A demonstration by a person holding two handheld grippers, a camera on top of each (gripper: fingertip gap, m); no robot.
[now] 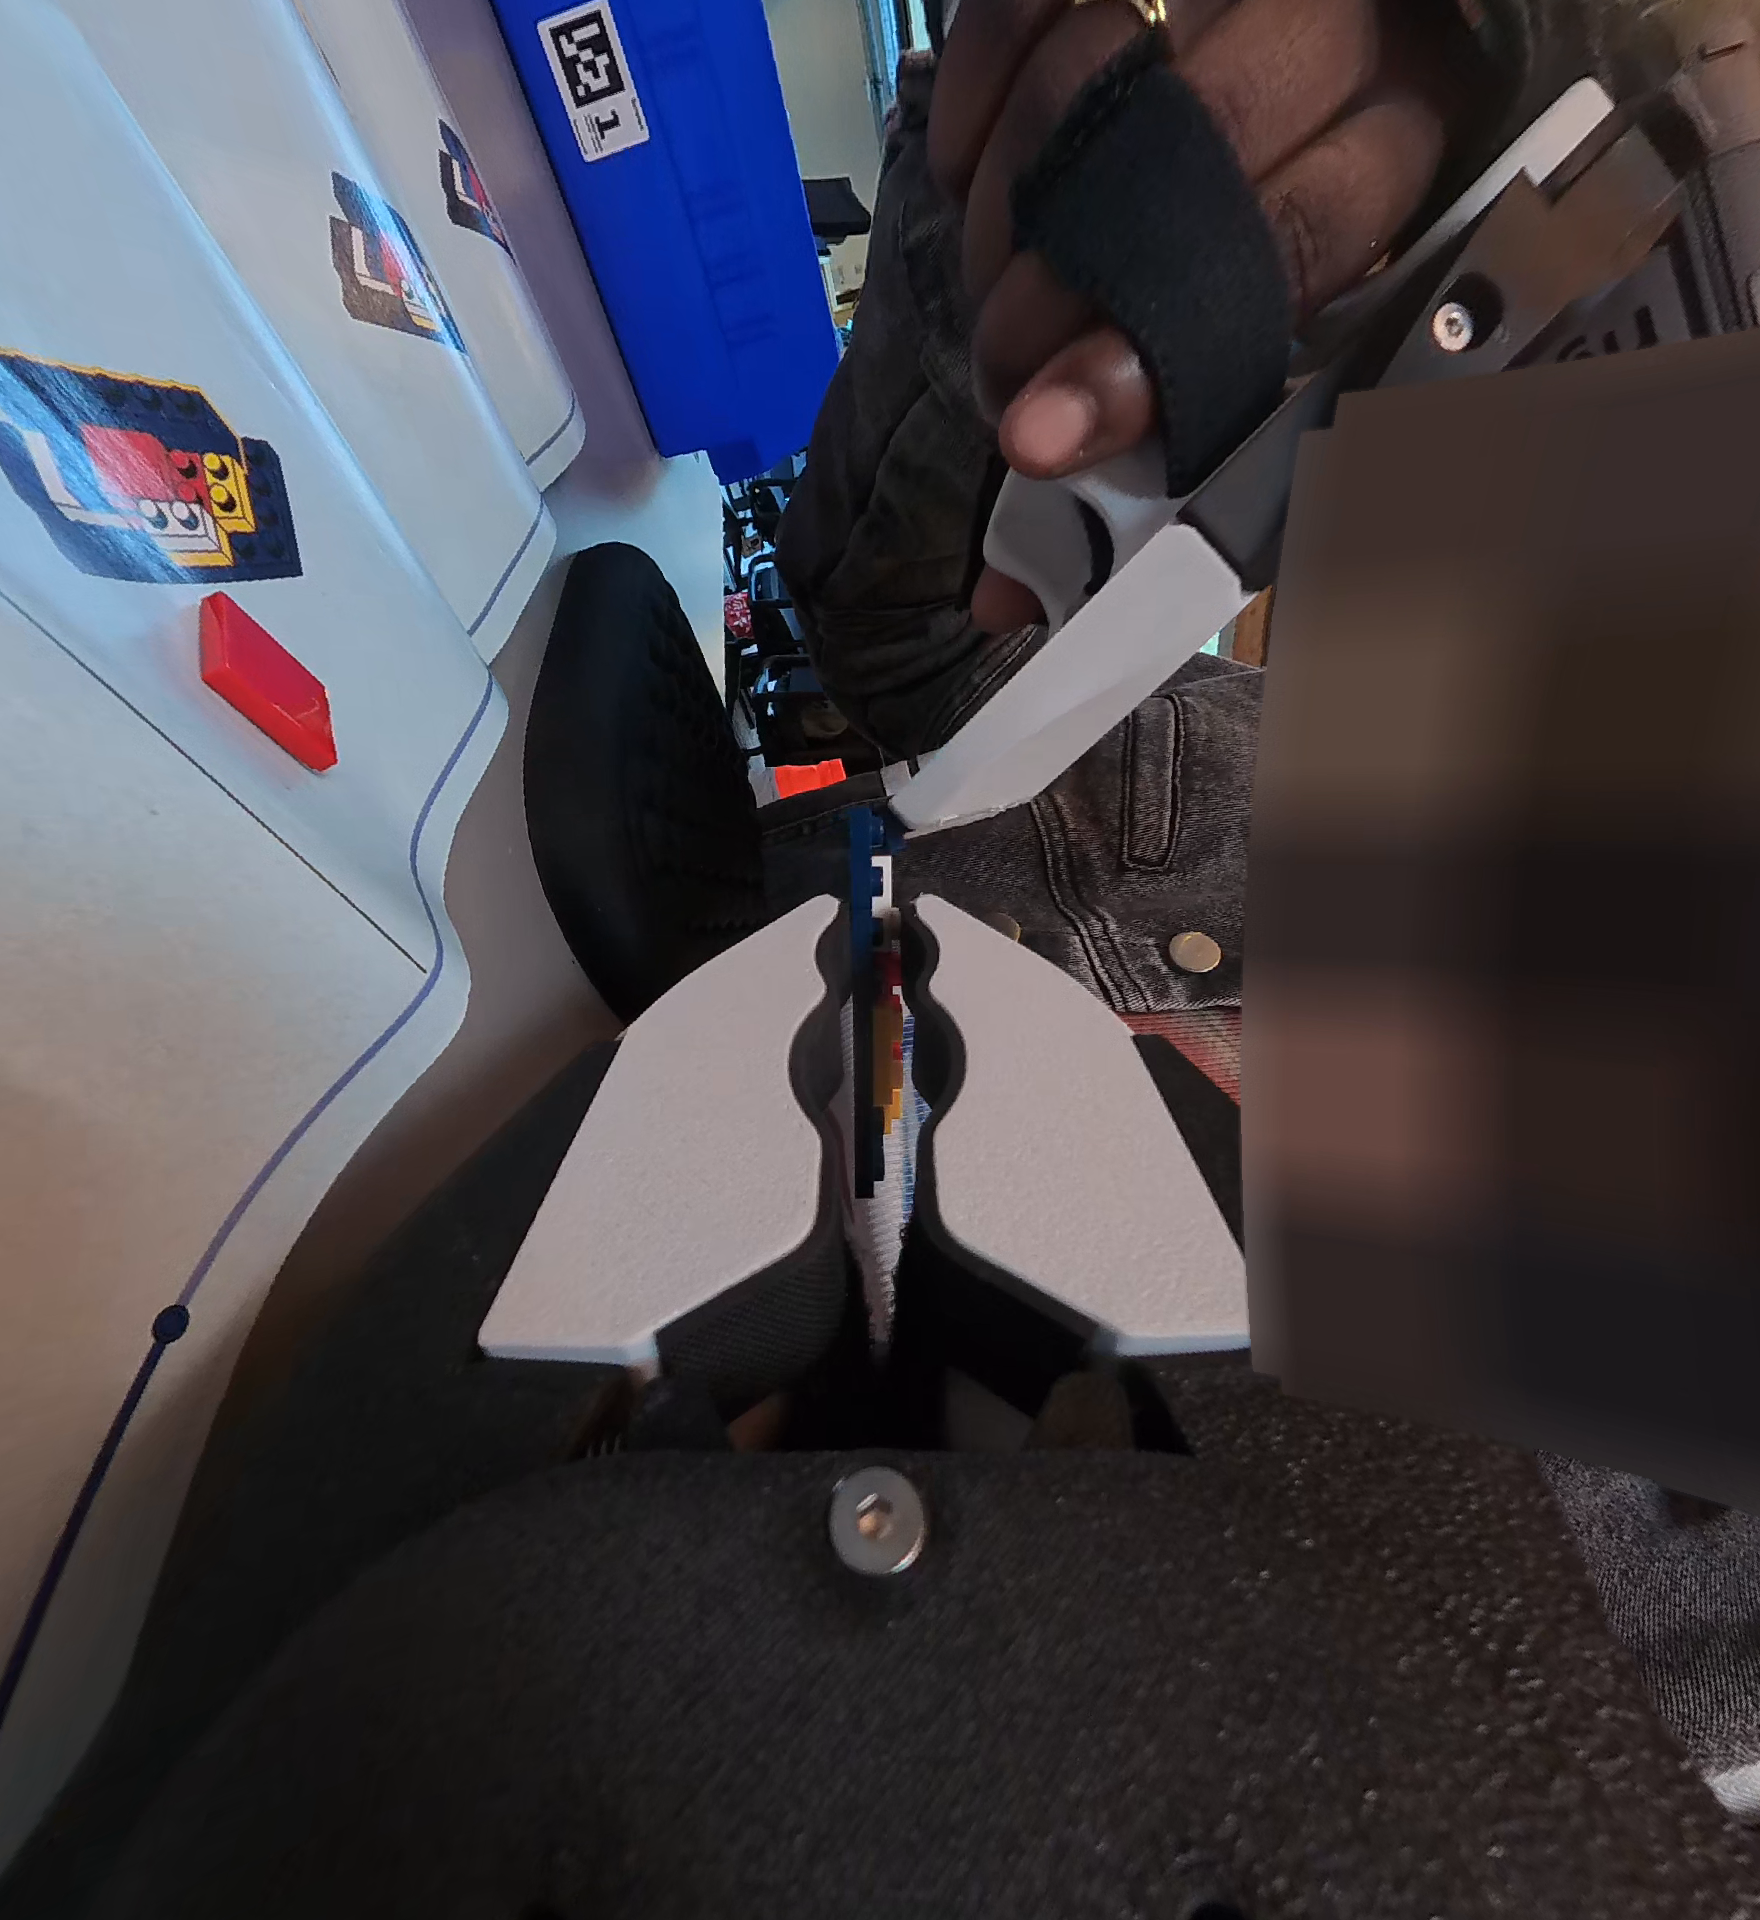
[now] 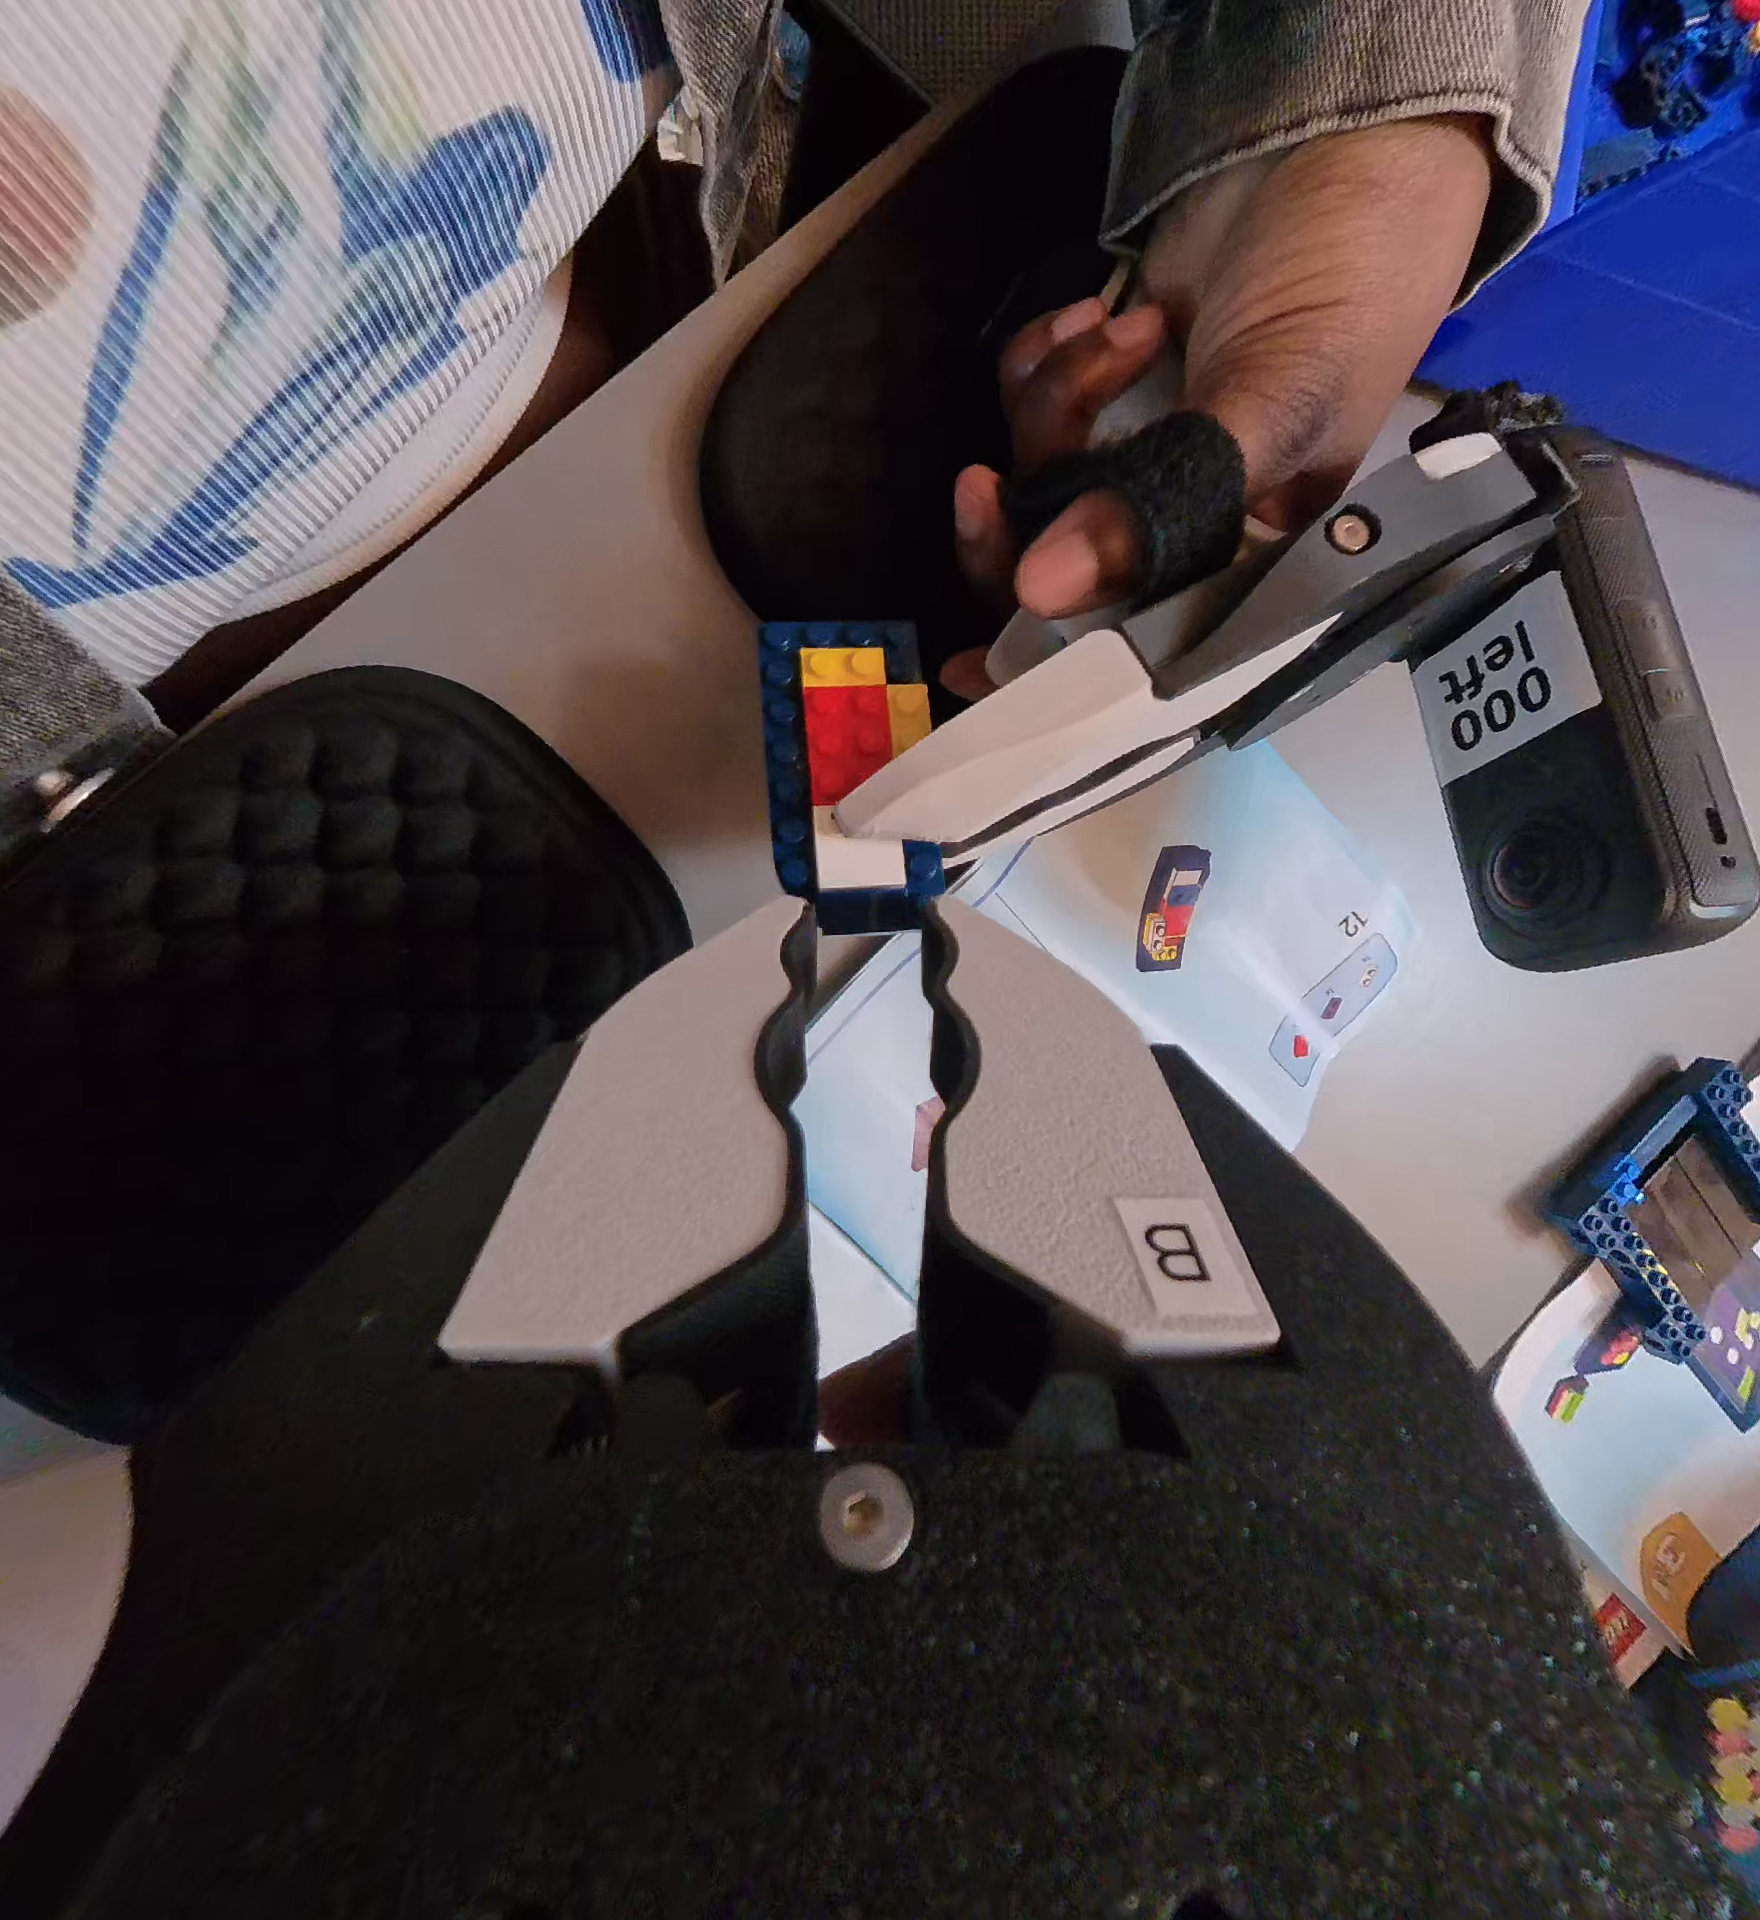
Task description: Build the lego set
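Observation:
My left gripper (image 1: 876, 914) is shut on a flat brick assembly (image 1: 868, 997), seen edge-on here: a dark blue plate with red, yellow and white bricks on it. In the right wrist view the assembly (image 2: 845, 748) shows face-on above the table, with the left gripper (image 2: 855, 823) clamped on its white and red part from the right. My right gripper (image 2: 868, 920) is open, and its tips stand right at the assembly's near blue end. Only paper shows between its pads. In the left wrist view the right gripper (image 1: 907, 805) meets the assembly's far end.
A loose red piece (image 1: 268, 681) lies on the instruction sheet (image 1: 128, 831). A blue bin (image 1: 689, 208) stands behind. Black padded cushions (image 2: 284, 987) sit at the table edge. A blue brick frame (image 2: 1676, 1195) lies on an open booklet (image 2: 1634, 1403) at the right. My two grippers' fingertips are within a few centimetres of each other.

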